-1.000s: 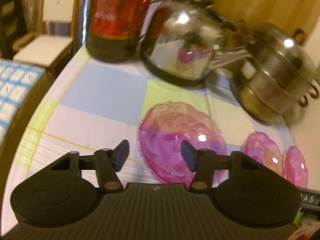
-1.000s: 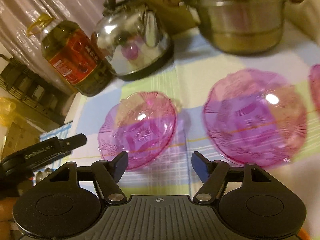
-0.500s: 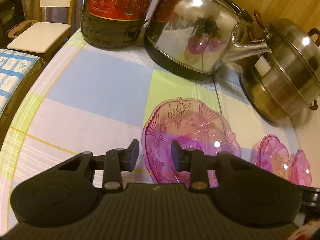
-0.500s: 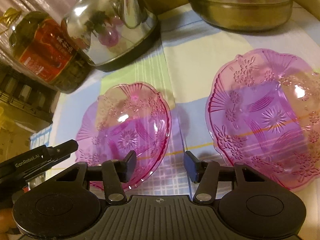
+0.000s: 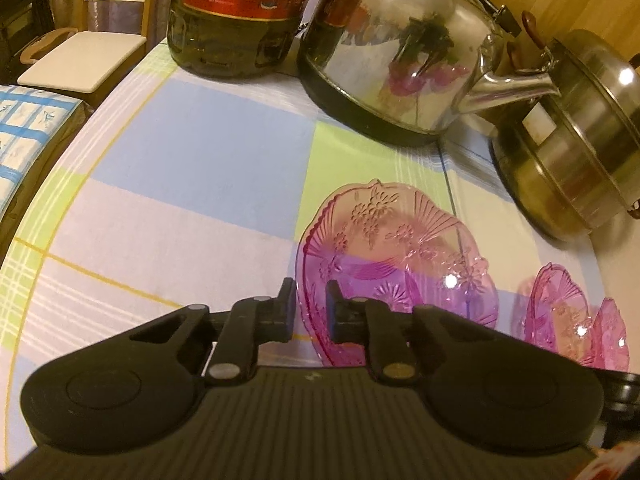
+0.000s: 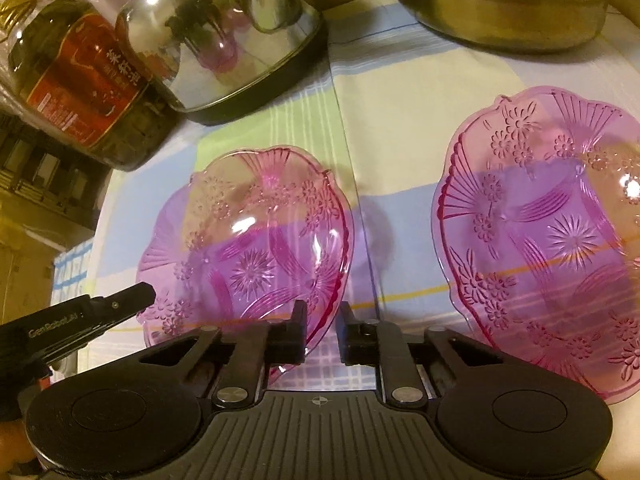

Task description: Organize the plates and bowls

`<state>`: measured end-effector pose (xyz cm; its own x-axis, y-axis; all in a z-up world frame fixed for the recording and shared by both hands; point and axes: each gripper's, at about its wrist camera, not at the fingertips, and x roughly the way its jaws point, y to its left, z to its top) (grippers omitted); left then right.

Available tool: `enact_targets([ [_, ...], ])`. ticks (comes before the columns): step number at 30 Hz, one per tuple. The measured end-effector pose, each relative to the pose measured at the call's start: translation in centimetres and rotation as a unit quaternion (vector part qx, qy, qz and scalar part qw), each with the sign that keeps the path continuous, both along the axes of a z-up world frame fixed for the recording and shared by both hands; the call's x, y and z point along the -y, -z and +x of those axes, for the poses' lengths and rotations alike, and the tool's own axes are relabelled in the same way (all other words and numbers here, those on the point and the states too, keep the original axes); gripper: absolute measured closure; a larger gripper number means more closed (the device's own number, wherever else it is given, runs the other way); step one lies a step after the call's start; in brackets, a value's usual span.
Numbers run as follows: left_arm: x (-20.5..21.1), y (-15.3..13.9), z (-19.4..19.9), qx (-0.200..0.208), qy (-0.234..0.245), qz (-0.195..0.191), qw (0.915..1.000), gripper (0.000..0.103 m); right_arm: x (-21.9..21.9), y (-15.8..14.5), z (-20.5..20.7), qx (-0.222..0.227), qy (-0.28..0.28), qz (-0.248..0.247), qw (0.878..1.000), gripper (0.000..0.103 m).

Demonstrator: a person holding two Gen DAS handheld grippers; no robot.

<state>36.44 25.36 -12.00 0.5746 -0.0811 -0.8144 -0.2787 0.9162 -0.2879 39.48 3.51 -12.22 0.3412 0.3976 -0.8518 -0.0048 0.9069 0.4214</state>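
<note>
Pink bowl [image 6: 248, 240] is clamped at opposite rims by just-closed right gripper [image 6: 323, 330] and left gripper [image 5: 311, 311] lettered GenRobot.AI.

Surface [image 5: 192, 168]: broad bare stretch at left, open to edge.
Far side blocked: bottle [image 5: 236, 20], kettle [image 5: 400, 52], pot [image 5: 568, 136] standing close in row; kettle spout reaches toward pot.
Left bowl [image 6: 248, 248] and right bowl [image 6: 552, 232] apart; clear strip of cloth between them.
Third bowl [image 5: 612, 332] crowds right bowl.
</note>
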Motion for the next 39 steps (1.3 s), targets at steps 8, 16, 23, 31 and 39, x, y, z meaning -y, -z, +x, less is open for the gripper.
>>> enact_targets([
  [8, -0.1, 0.0, 0.0, -0.003, 0.001, 0.008, 1.0000, 0.097, 0.0, -0.1, -0.2, 0.006, -0.012, -0.003, 1.000, 0.088],
  [16, 0.1, -1.7, -0.5, 0.022, -0.004, 0.010, 0.9997, 0.098, 0.2, -1.6, -0.6, 0.028, -0.013, 0.001, 1.000, 0.088],
  [23, 1.7, -4.3, -1.1, 0.052, -0.004, 0.016, 0.9985, 0.098, 1.4, -4.5, -1.9, 0.068, -0.010, 0.000, 0.998, 0.088],
  [31, 5.8, -6.2, -0.5, 0.081, 0.019, 0.000, 0.9965, 0.098, 5.3, -7.6, -3.5, 0.110, 0.022, -0.010, 0.994, 0.088],
  [39, 11.0, -6.0, 0.6, 0.083, 0.069, -0.007, 0.9941, 0.097, 9.9, -8.4, -5.4, 0.121, 0.057, -0.045, 0.990, 0.088],
])
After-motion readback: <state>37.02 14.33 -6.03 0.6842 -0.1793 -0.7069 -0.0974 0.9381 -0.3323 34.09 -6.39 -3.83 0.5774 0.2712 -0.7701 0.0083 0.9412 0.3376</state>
